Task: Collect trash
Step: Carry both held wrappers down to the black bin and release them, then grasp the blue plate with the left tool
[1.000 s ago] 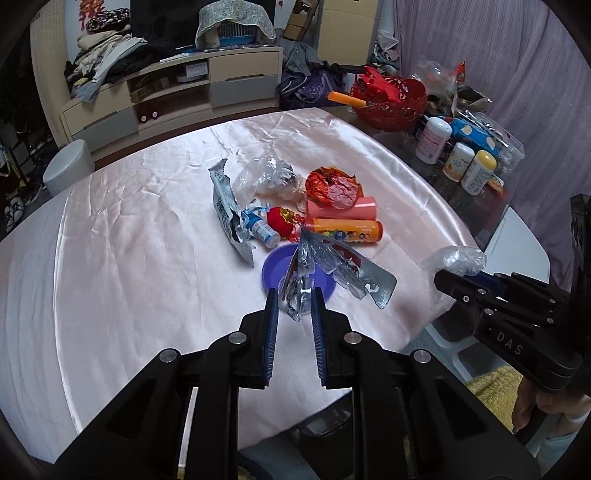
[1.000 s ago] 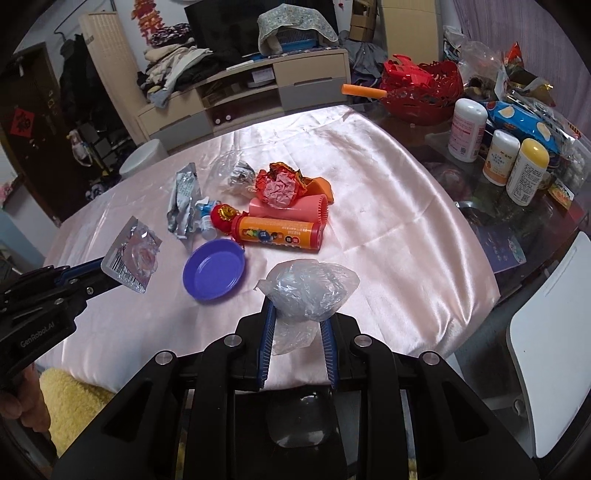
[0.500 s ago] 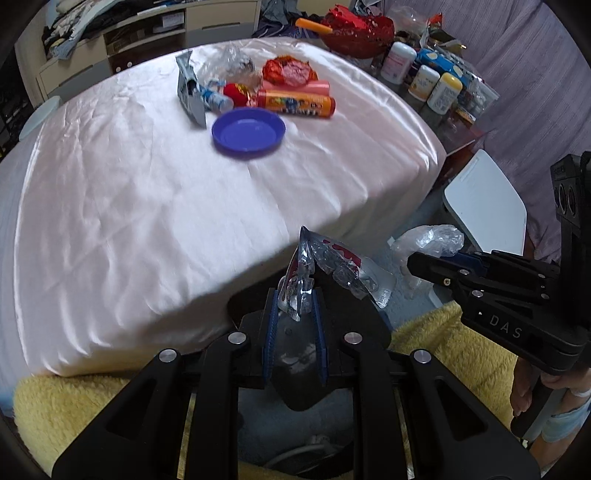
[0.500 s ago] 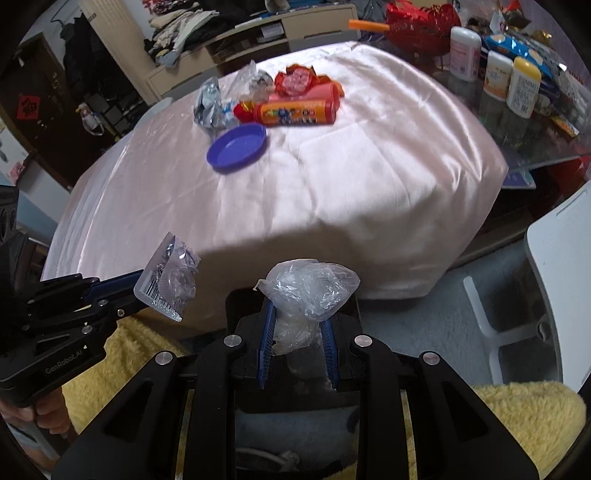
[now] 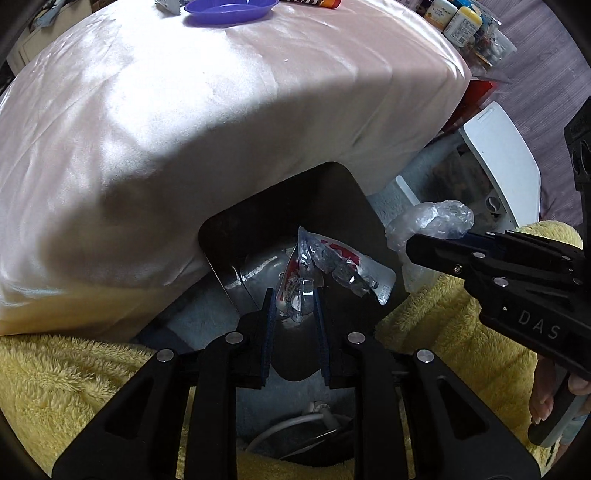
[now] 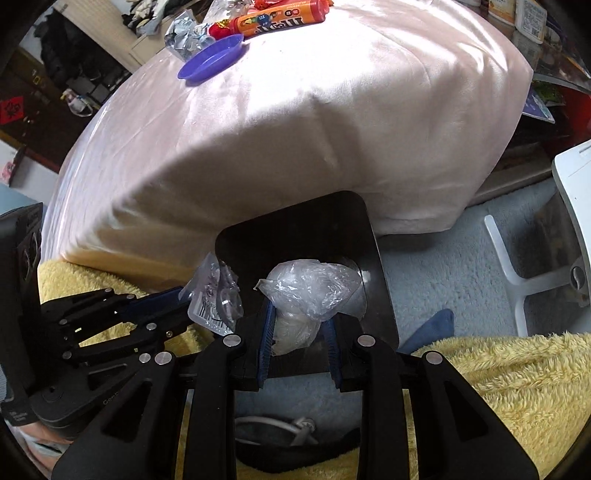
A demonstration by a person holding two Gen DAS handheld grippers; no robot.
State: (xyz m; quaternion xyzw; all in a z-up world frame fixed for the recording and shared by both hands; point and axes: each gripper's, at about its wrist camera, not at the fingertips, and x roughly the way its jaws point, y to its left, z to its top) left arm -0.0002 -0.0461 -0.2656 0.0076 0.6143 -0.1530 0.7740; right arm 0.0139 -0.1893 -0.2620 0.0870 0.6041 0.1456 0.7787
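My left gripper [image 5: 294, 302] is shut on a crumpled clear wrapper [image 5: 332, 266] with red print, held over the open mouth of a black bin [image 5: 280, 206] on the floor below the table edge. My right gripper [image 6: 300, 314] is shut on a crumpled clear plastic bag [image 6: 310, 284], also over the black bin [image 6: 295, 221]. In the left wrist view the right gripper [image 5: 413, 243] and its bag [image 5: 432, 221] are at the right. In the right wrist view the left gripper [image 6: 192, 299] and its wrapper [image 6: 218, 295] are at the left.
The pink-clothed table [image 5: 184, 110] rises behind the bin, with a purple dish [image 6: 212, 59], an orange candy tube [image 6: 280, 18] and more wrappers [image 6: 184, 35] on top. A white chair [image 5: 498, 158] stands right. A yellow fleece blanket [image 6: 498, 387] lies below both grippers.
Both grippers have dropped lower, from table-edge height down over the bin's mouth, each still holding its piece of trash. The tabletop has slid to the top of both views.
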